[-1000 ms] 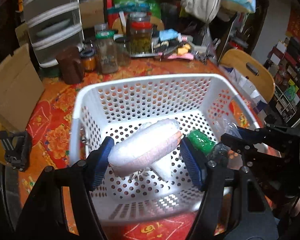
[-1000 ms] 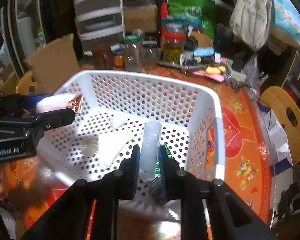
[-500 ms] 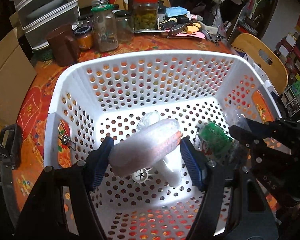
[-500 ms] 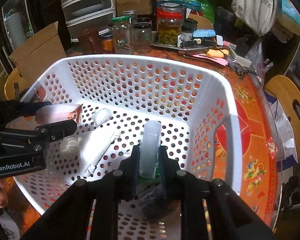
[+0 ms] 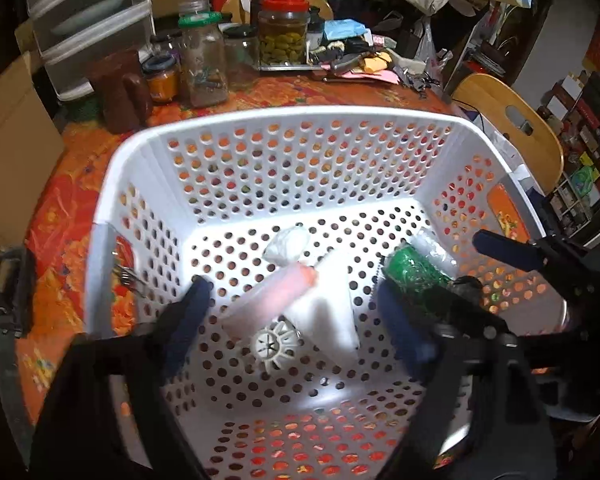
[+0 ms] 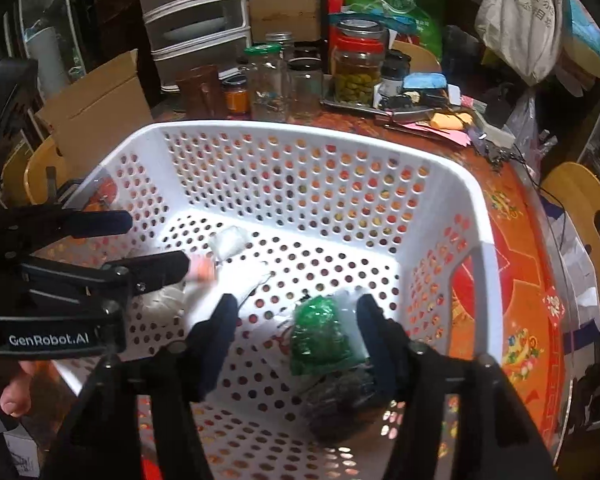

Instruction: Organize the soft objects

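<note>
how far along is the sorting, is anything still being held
Done: several soft packs already lie in the white basket, including a white pouch. In hand: nothing; left tool is opening around the pink roll, right tool around the green pack. No more loose soft items visible.

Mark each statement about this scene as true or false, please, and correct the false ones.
1. The pink roll lies between the open fingers of the left gripper. True; its jaws are opening.
2. The white basket stands on the floor. False: it stands on an orange flowered table.
3. The right gripper clamps the green packet. False: its jaws are opening and the packet lies in the basket between them.
4. A jar with a red lid stands behind the basket. True.
5. The basket's walls are solid. False: they are full of holes.
</note>
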`<control>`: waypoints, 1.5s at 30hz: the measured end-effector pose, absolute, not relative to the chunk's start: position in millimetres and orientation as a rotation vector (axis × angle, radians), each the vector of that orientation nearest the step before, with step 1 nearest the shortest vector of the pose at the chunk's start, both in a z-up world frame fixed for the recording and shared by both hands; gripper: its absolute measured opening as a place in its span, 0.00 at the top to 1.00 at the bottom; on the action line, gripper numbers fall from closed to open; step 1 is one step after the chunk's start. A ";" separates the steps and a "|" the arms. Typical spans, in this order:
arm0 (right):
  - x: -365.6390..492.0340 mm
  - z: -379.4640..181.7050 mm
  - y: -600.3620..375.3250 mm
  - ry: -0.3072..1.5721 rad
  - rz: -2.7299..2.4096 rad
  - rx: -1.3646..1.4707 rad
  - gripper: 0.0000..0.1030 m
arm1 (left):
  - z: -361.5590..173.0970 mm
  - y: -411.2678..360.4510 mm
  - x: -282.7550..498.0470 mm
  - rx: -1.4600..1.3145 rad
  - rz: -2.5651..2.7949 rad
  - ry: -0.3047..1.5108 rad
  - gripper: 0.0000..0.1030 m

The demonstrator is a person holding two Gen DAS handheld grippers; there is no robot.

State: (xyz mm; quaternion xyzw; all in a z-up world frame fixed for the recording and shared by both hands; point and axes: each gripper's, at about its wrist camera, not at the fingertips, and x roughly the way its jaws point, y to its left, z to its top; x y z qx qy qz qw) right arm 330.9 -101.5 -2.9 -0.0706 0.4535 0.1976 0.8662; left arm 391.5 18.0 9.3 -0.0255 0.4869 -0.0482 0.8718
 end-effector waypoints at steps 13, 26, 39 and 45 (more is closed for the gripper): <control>301.4 18.9 -126.8 0.895 0.390 -0.138 0.11 | 48.4 21.6 348.2 -0.021 -0.077 0.871 0.00; 234.2 27.1 -153.8 0.817 0.404 -0.071 0.08 | 62.1 16.0 242.9 0.000 -0.068 0.691 0.00; 85.3 8.0 -167.4 0.652 0.316 -0.054 0.08 | 31.2 28.2 78.2 -0.068 -0.083 0.594 0.00; 39.1 2.1 -159.6 0.652 0.354 -0.047 0.08 | 25.5 21.0 38.1 -0.054 -0.134 0.620 0.00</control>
